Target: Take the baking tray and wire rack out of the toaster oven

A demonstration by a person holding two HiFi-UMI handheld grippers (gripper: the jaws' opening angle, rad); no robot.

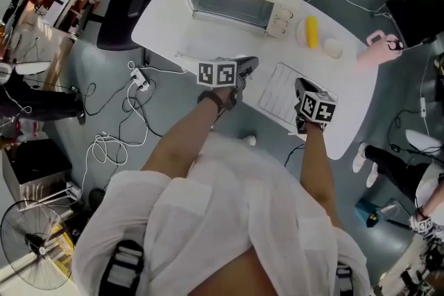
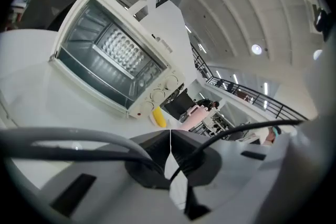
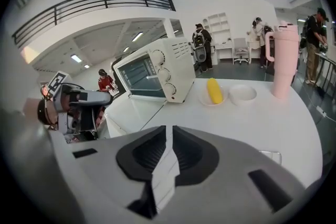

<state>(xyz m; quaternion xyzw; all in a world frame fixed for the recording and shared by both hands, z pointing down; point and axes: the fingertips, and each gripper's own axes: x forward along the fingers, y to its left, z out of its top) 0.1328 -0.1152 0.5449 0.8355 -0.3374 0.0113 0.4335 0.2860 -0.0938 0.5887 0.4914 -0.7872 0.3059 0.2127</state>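
Jaws of the left gripper (image 2: 170, 136) meet on nothing; the right gripper (image 3: 168, 134) stands narrowly parted, empty, toaster oven (image 1: 236, 0) beyond.

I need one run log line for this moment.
left hand-held gripper: shut, empty | right hand-held gripper: slightly open, empty | wire rack: flat on table
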